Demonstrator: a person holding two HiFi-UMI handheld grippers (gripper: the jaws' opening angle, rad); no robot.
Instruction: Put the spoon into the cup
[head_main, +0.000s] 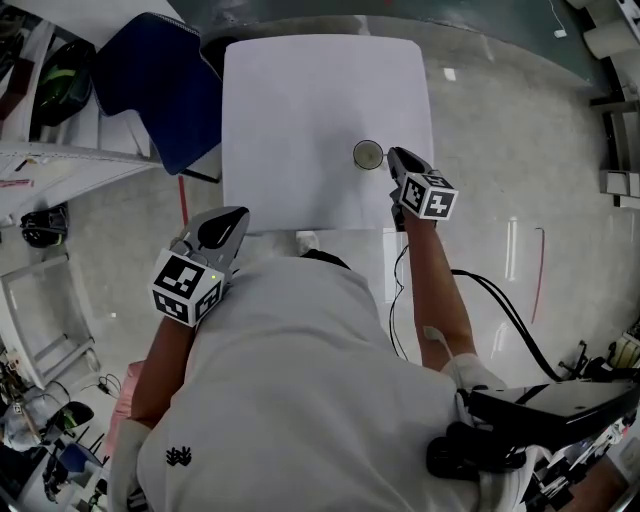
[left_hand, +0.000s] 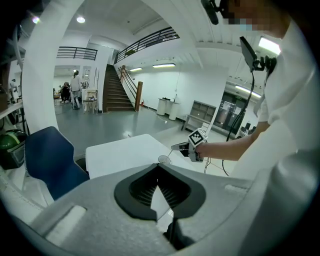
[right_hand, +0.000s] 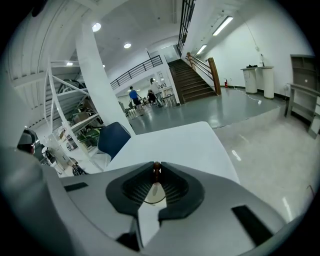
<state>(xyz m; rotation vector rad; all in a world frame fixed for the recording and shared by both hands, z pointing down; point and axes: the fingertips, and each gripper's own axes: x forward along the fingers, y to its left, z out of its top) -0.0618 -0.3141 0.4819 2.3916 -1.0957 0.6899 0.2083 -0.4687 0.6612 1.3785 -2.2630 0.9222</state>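
Note:
A small clear cup (head_main: 368, 154) stands on the white table (head_main: 300, 100), near its right edge. My right gripper (head_main: 392, 156) hovers just right of the cup, shut on the spoon (right_hand: 156, 171). The spoon has a brown beaded handle, and its pale bowl hangs down toward the cup's rim (right_hand: 154, 200). From the left gripper view the thin spoon (left_hand: 170, 152) slants from the right gripper (left_hand: 181, 147) down to the cup (left_hand: 163, 160). My left gripper (head_main: 236, 214) hangs at the table's near left corner, shut with nothing in it.
A blue chair (head_main: 160, 90) stands at the table's left side. White shelving (head_main: 60, 150) fills the far left. Cables (head_main: 500, 300) trail over the floor on the right. The person's torso (head_main: 290, 380) covers the table's near edge.

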